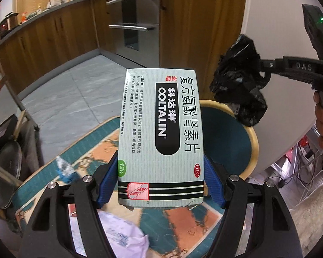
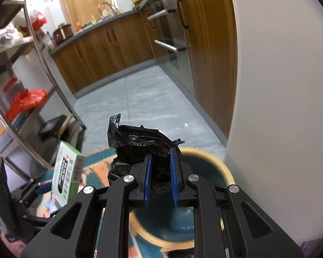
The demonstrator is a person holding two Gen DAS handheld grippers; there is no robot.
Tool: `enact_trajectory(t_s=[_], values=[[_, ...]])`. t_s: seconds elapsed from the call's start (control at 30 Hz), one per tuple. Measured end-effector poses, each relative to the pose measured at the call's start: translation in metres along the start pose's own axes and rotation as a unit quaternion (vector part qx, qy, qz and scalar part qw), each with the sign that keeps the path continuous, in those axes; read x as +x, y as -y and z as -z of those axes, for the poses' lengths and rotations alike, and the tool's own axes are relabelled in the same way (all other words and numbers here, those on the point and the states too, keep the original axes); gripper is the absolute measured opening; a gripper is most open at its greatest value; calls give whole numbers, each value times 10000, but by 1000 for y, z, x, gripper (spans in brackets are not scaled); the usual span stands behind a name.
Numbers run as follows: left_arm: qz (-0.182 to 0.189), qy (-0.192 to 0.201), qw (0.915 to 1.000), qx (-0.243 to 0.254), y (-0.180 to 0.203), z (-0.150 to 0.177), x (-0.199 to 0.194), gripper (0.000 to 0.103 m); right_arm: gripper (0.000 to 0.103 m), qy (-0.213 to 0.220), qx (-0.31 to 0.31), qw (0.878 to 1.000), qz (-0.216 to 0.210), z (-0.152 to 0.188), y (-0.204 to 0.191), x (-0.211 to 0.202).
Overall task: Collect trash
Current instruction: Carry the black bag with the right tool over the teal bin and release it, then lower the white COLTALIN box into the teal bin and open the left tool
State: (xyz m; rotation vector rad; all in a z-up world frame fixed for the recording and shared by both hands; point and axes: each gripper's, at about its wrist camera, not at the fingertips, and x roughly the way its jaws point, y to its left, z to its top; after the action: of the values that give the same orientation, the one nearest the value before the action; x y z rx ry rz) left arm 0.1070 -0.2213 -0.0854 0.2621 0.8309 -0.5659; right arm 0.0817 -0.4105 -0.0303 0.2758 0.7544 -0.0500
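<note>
Best to carry the crumpled black bag (image 2: 140, 148) squarely over the round bin (image 2: 215, 161) before letting go — it hangs above the rim now, pinched in the right tool (image 2: 160, 172). The left tool (image 1: 160, 185) grips the medicine box (image 1: 160, 137) upright by its lower end, just beside the bin — that one waits its turn.

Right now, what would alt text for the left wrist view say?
The left gripper clamps a pale green Coltalin medicine box upright above a patterned mat. To its right, the right gripper holds a crumpled black plastic bag over a teal bin.
</note>
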Motion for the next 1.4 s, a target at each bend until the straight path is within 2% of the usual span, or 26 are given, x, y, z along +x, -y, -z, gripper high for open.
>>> enact_trajectory(t_s=[0.07,0.13,0.23,0.37,0.47,0.6,0.77,0.8,0.9,0.97,1.0,1.1,1.27,1.4], values=[[108,-48,9999,-52,0,-2,8,71,17,-114,-14,9999,-1,5,1,7],[168,-61,9994,-281,-11,-3,10,71,17,-463,33,9988,-161,16,-4,24],[-194,172,9977,-629,-43,-8,-1,71,17,-1071,-113,9934,-406,35,-25,55],[-538,127,9943,-917,-76,-4,-3,71,17,-1398,-495,9854,-838,54,-68,80],[-624,5,9940,-894,-83,1,1,71,17,-1664,-688,9779,-1058,66,-98,99],[-653,-44,9943,-839,-89,4,1,71,17,-1915,-944,9716,-1020,81,-124,116],[-689,-104,9945,-778,-92,4,5,71,17,-1991,-949,9703,-996,89,-122,121],[-680,-102,9947,-769,-92,4,5,71,19,-2029,-913,9693,-1051,89,-121,121],[-629,-79,9949,-788,-89,2,6,71,42,-2221,-939,9635,-1164,91,-121,124],[-606,-56,9953,-756,-85,1,6,71,43,-2112,-1058,9655,-1096,88,-123,119],[-459,-30,9964,-707,-84,0,6,71,46,-1991,-1041,9684,-1081,82,-121,114],[-405,-8,9974,-601,-77,0,5,71,55,-1708,-746,9775,-983,66,-104,101],[-287,-68,9989,-358,-59,0,10,71,56,-1137,-313,9894,-843,33,-70,75],[-146,-127,9998,-16,-35,1,18,71,59,-784,-65,9939,-768,13,-48,53]])
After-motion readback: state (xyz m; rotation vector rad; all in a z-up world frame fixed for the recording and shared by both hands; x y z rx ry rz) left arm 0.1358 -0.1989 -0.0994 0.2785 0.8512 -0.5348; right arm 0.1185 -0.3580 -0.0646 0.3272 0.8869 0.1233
